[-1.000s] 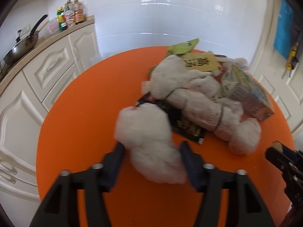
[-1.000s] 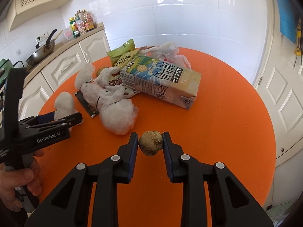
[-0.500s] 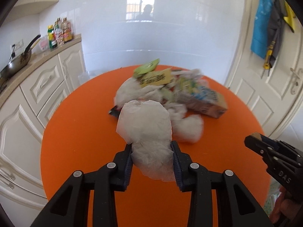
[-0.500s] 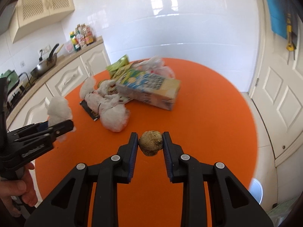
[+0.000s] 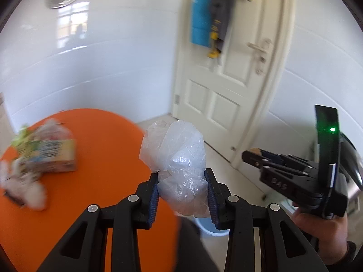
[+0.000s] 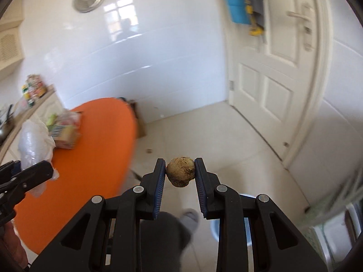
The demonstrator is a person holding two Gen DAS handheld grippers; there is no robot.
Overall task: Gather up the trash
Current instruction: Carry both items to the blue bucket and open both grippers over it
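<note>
- Pile [image 5: 38, 156]: leftover trash (carton, wrappers, white wads) sits on the orange table [image 5: 102, 158], far left of the left view, blurred. A second ago it filled the middle of both views; now both cameras have swung right, toward the floor and the door [image 5: 229, 86].
- Meaning: pick-up of these two items is done, and this looks like the carry to the bin. Rest of the pile is still to be collected.
- Left gripper [image 5: 182, 189]: closed on a clear crumpled plastic bag [image 5: 177, 158], pinched low between both blue pads, most of the bag bulging above the fingers. A second ago the bag lay on the table with the jaws wide around it; now it is lifted, past the table edge.
- Bag also shows in the right view, far left [image 6: 34, 140], above the left gripper's tip.
- Right gripper [image 6: 180, 173]: clamped on a small brown lump [image 6: 180, 171], round, rough, maybe a nut or pit; cannot tell which. Grip is unchanged from a second ago and the lump is now over floor tiles.
- Bin [image 5: 212, 227]: pale blue rim on the floor, below and between the fingers, mostly hidden; also in the right view [image 6: 214, 229]. Contents not visible.
- Judgement: the next move is likely lowering over the rim and releasing. The bag is light and may cling or drift; the lump could bounce out.
- Person's leg and shoe [image 6: 190, 217] beside the bin.
</note>
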